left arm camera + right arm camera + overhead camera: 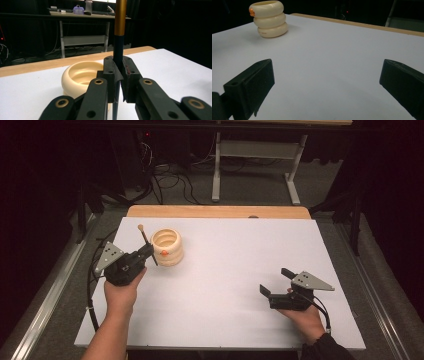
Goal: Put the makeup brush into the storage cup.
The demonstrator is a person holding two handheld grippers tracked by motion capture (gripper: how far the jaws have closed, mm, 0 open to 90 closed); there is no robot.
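- At the left, your left gripper (145,252) is clamped on a thin dark brush (146,240); in the left gripper view its pads (109,75) pinch the dark handle, and a gold band sits higher up the shaft.
- The brush (118,47) stands tilted in the high view, its pale tip up and toward the far left, its lower end just beside the pot.
- Your left hand (121,292) holds that gripper over the left part of the white board (240,270), near the board's left edge; its cable trails off the left side toward the near corner.
- Just right of the gripper stands the cream ribbed pot (167,246), three stacked rings with an open mouth and a small orange spot on its near side. It sits in the far-left part of the board, a little inside the far edge.
- A wooden strip (220,211) runs along the board's far edge.
- Right of the pot the board lies bare across its middle, from the far edge to the near one.
- At the right, your right gripper (276,281) rests low on the board, jaws spread wide with nothing between them, pointing left.
- In the right gripper view the pot (270,18) stands well apart, far and left, beyond bare board.
- Your right hand (302,312) sits close to the near edge, with board left between it and the right edge.
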